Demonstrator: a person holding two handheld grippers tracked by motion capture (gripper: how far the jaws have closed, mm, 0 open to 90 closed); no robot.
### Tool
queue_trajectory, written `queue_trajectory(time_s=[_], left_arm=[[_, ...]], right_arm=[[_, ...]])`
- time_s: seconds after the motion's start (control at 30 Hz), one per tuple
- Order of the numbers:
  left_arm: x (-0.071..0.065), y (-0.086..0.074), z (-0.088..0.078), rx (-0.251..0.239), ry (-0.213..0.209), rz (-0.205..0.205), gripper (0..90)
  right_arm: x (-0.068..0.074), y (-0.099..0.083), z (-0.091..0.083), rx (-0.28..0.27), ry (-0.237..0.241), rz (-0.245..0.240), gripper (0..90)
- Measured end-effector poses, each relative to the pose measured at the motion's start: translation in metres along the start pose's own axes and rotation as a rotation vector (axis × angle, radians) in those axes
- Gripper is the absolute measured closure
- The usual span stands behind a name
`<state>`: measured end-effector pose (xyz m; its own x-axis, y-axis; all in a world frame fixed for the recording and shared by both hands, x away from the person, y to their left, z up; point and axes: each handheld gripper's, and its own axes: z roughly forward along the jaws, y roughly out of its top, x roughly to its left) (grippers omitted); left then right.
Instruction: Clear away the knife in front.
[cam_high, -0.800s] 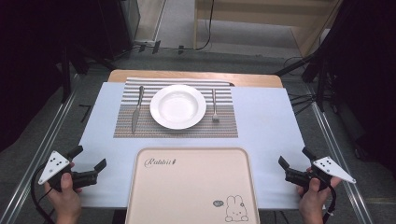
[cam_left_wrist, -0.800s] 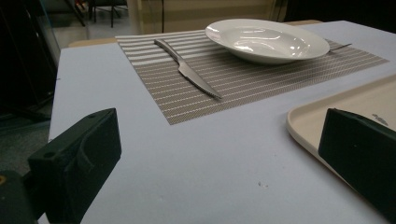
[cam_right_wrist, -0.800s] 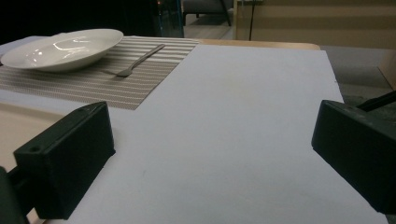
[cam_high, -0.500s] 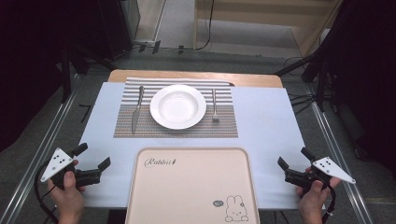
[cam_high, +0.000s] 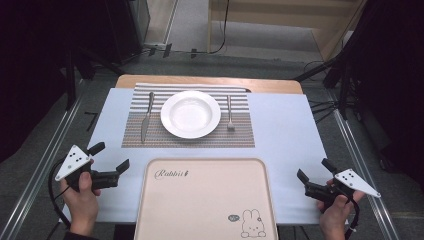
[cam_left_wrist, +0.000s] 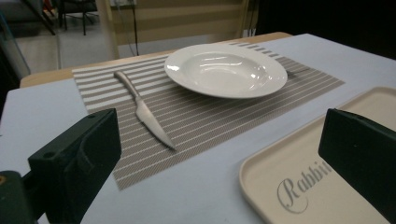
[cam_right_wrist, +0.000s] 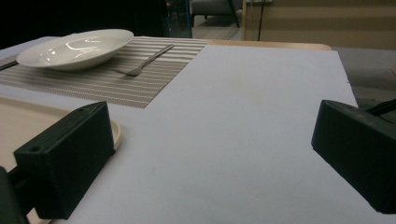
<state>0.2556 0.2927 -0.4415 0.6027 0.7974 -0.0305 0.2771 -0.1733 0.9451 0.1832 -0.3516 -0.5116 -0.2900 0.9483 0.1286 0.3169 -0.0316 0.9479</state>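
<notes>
- Against the pictures from a moment ago, we see little change: our left gripper (cam_high: 112, 156) sits a touch closer to the tray (cam_high: 210, 171), while our right gripper (cam_high: 315, 170) holds about the same spot at the near right edge of the table (cam_high: 285, 130).
- Both pairs of jaws stand wide apart with nothing between them.
- The knife (cam_high: 147, 116) lies flat on the striped mat (cam_high: 145, 137), just left of the white plate (cam_high: 190, 114); the fork (cam_high: 230, 113) lies just right of the plate.
- In the left gripper view the knife (cam_left_wrist: 145, 111) is straight ahead of the jaws, well apart from them.
- We judge the work has not begun: nothing is lifted, and the tray is bare.
- The left gripper's small shift suggests we are lining up on the knife.
</notes>
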Motion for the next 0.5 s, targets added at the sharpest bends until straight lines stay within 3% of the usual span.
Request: queue_trajectory(time_s=[0.07, 0.5], left_arm=[[-0.001, 0.007, 0.007, 0.007, -0.021, 0.006, 0.0], [0.001, 0.032, 0.032, 0.018, -0.023, 0.011, 0.0]], right_arm=[[0.000, 0.000, 0.001, 0.003, -0.002, 0.003, 0.0], [0.000, -0.001, 0.001, 0.010, 0.008, 0.004, 0.0]])
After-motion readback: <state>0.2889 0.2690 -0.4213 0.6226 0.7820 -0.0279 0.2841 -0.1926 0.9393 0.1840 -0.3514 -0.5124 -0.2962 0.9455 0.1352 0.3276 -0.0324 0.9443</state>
